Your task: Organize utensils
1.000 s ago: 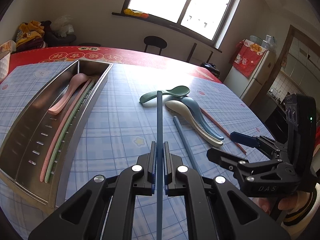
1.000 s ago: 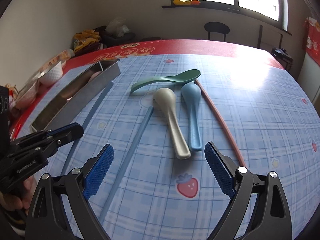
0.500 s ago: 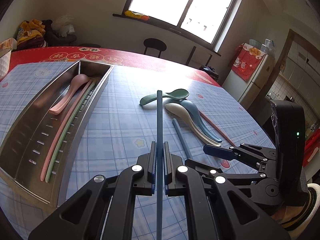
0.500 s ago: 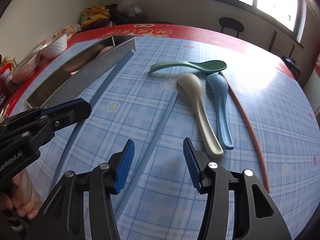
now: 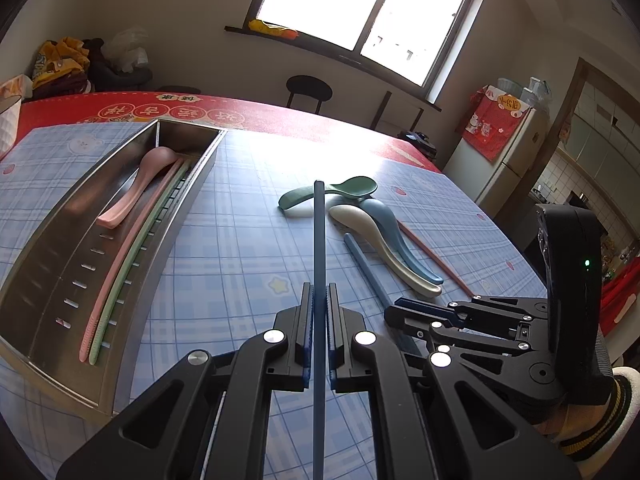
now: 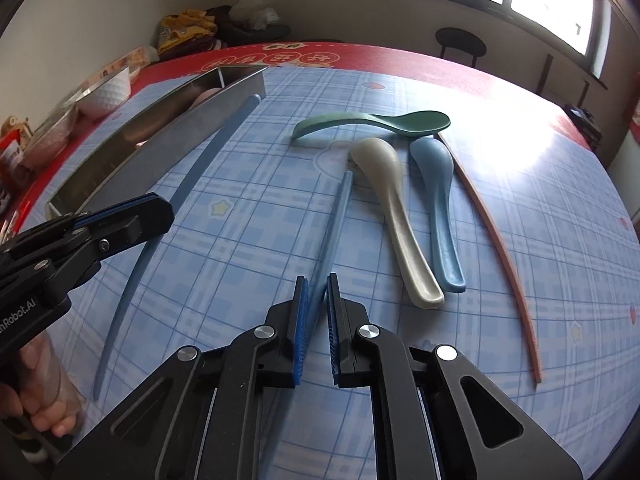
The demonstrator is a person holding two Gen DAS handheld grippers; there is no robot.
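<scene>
Pickup step: your right gripper [image 6: 317, 300] has just closed on the second blue chopstick [image 6: 334, 216], your left gripper [image 5: 319, 308] pinches its mate [image 5: 319, 240]; next, carry both to the steel tray [image 5: 132, 264].

Four short, deep-bowled plastic spoons were counted: one pink [image 5: 138, 184] in the long stainless-steel tray [image 5: 52, 236] at the left, and one green [image 5: 332, 194], one cream [image 5: 380, 248] and one blue [image 5: 404, 242] on the blue checked tablecloth [image 5: 224, 248] to the right. Five slim plastic chopsticks were counted: one pink [image 5: 120, 256] and one pale green [image 5: 132, 264] in the tray, two blue [image 6: 192, 184] [image 6: 334, 220], and one salmon [image 6: 496, 256] at far right. One tray was present.
</scene>
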